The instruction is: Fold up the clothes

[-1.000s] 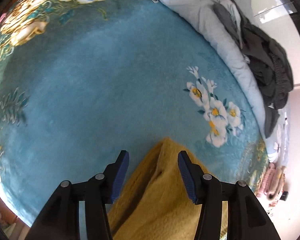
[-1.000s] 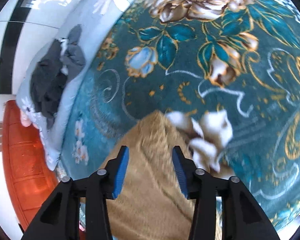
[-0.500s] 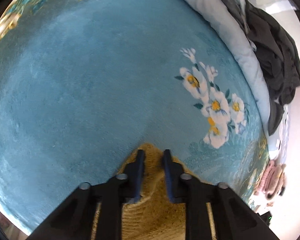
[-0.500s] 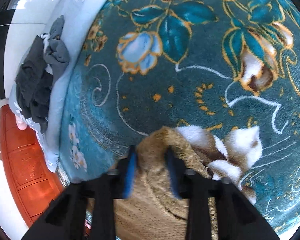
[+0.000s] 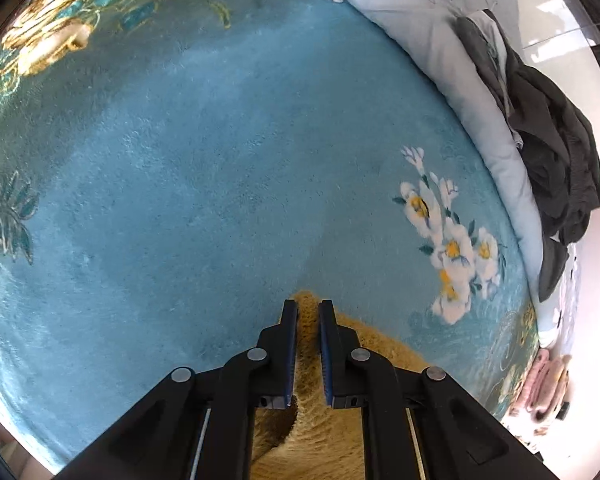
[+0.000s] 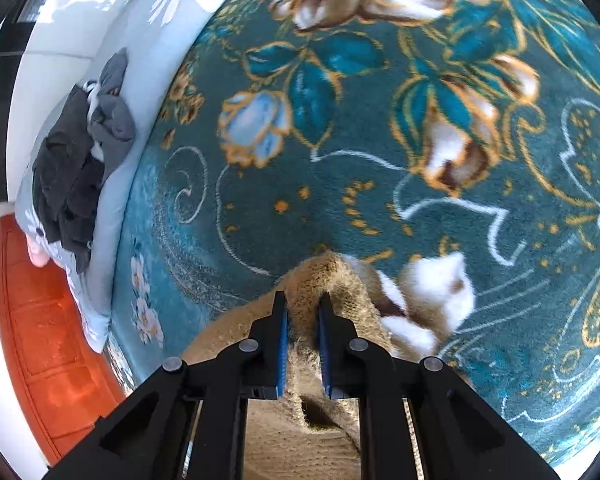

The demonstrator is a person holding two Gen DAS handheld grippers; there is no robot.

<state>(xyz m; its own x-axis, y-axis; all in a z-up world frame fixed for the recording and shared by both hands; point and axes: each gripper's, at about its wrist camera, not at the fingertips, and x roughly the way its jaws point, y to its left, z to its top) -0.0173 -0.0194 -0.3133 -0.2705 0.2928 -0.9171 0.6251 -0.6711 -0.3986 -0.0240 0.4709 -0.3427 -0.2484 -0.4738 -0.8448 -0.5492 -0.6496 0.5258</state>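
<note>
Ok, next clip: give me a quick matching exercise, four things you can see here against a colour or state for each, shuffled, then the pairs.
Things:
1. left gripper
2. yellow knit garment
3. pile of clothes
4. blanket

Colour or state:
A. dark grey, heaped on the pale blue quilt
B. teal with a flower pattern
C. shut on a fold of fabric
D. pinched by both grippers, the right gripper too

Pairs: 1-C, 2-D, 3-A, 4-B
</note>
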